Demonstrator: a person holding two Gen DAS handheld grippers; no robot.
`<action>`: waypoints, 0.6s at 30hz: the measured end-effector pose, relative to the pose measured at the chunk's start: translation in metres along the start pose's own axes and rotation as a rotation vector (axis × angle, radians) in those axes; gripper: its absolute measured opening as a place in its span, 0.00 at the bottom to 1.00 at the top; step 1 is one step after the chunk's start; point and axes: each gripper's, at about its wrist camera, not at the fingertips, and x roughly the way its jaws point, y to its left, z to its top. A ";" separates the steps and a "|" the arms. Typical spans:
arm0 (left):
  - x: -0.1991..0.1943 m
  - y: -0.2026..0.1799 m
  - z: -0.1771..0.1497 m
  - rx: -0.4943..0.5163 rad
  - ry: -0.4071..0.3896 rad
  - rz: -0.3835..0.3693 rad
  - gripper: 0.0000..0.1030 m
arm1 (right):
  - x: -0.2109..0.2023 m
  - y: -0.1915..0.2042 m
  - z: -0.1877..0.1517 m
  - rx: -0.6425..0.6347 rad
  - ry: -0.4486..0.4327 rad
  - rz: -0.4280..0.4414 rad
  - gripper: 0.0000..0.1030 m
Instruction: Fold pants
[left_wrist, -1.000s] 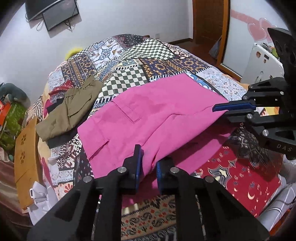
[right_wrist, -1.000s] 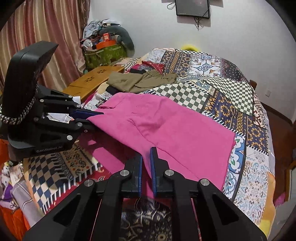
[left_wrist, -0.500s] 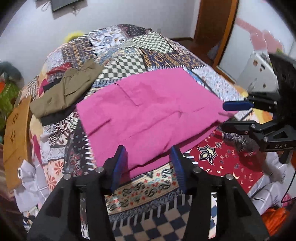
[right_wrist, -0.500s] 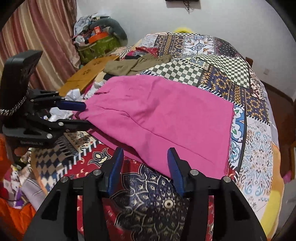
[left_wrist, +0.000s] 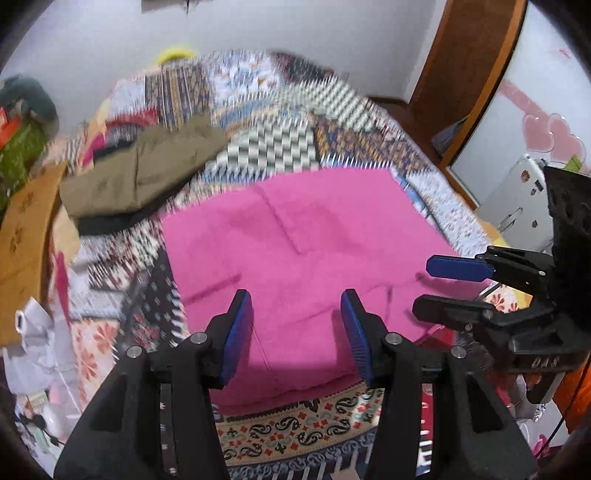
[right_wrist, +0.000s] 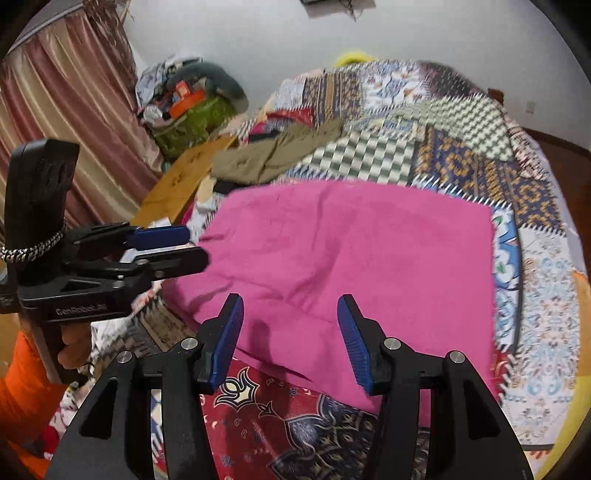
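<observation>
The pink pants (left_wrist: 314, 240) lie folded and flat on the patchwork quilt (left_wrist: 280, 144), also seen as the pink pants (right_wrist: 369, 258) in the right wrist view. My left gripper (left_wrist: 295, 295) hovers open over their near edge, nothing between its fingers. My right gripper (right_wrist: 290, 297) hangs over the near right part of the cloth; its jaws are opening and hold nothing. Each gripper shows in the other's view: the right gripper (left_wrist: 423, 286) at the pants' right edge, the left gripper (right_wrist: 195, 245) at their left edge, both with pads apart.
Folded olive pants (left_wrist: 136, 181) lie on dark cloth at the quilt's far left. A wooden board (right_wrist: 177, 184), a green bag (right_wrist: 192, 118) and a curtain (right_wrist: 55, 92) stand left of the bed. A door (left_wrist: 461, 74) and a white appliance (left_wrist: 517, 195) are at the right. A hand in an orange sleeve (right_wrist: 22, 387) holds the left gripper.
Both grippers were shut on the pink pants' near edge a second ago. They have let go and opened, and the cloth has dropped flat onto the quilt. Both wrists have rolled.
</observation>
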 end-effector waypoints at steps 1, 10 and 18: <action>0.009 0.002 -0.004 -0.006 0.025 0.005 0.49 | 0.008 0.000 -0.003 -0.008 0.027 -0.009 0.47; 0.006 0.027 -0.028 0.022 0.021 0.060 0.60 | -0.005 -0.051 -0.029 0.029 0.069 -0.107 0.47; 0.003 0.037 -0.037 -0.037 0.004 0.048 0.65 | -0.033 -0.091 -0.057 0.150 0.037 -0.164 0.48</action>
